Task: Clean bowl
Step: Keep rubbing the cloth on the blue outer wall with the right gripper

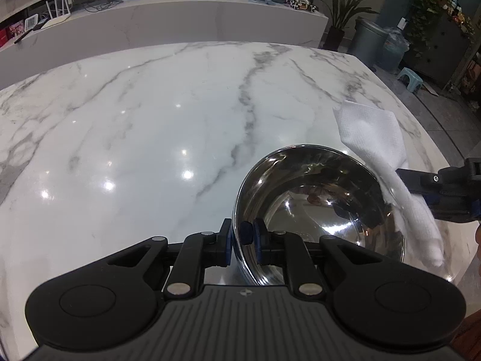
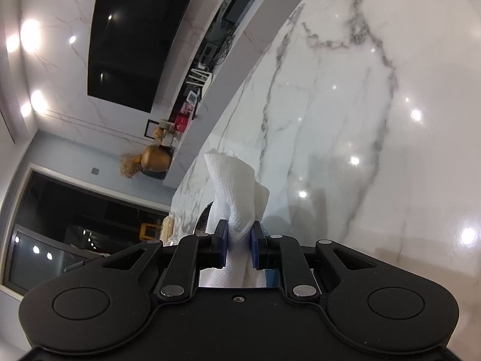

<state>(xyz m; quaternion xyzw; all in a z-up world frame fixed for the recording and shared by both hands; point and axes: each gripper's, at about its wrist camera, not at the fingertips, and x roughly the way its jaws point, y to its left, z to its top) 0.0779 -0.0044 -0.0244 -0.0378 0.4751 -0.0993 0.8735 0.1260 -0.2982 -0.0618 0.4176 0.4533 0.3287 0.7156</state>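
A shiny steel bowl (image 1: 318, 210) is tilted over the marble table (image 1: 150, 120), its opening facing up and away. My left gripper (image 1: 240, 237) is shut on the bowl's near rim, one pad inside and one outside. My right gripper (image 1: 421, 180) comes in from the right edge, shut on a white paper towel (image 1: 375, 147) that drapes over the bowl's right rim and outer side. In the right wrist view the right gripper (image 2: 238, 234) pinches the twisted paper towel (image 2: 234, 180), and a dark sliver of the bowl's rim (image 2: 204, 213) shows to its left.
A long marble counter (image 1: 180, 21) with boxes, a router and cables runs behind the table. A potted plant (image 1: 339, 15), a grey bin (image 1: 366, 42) and a small stool (image 1: 410, 75) stand on the floor at the right. A wall television (image 2: 135, 45) shows in the right wrist view.
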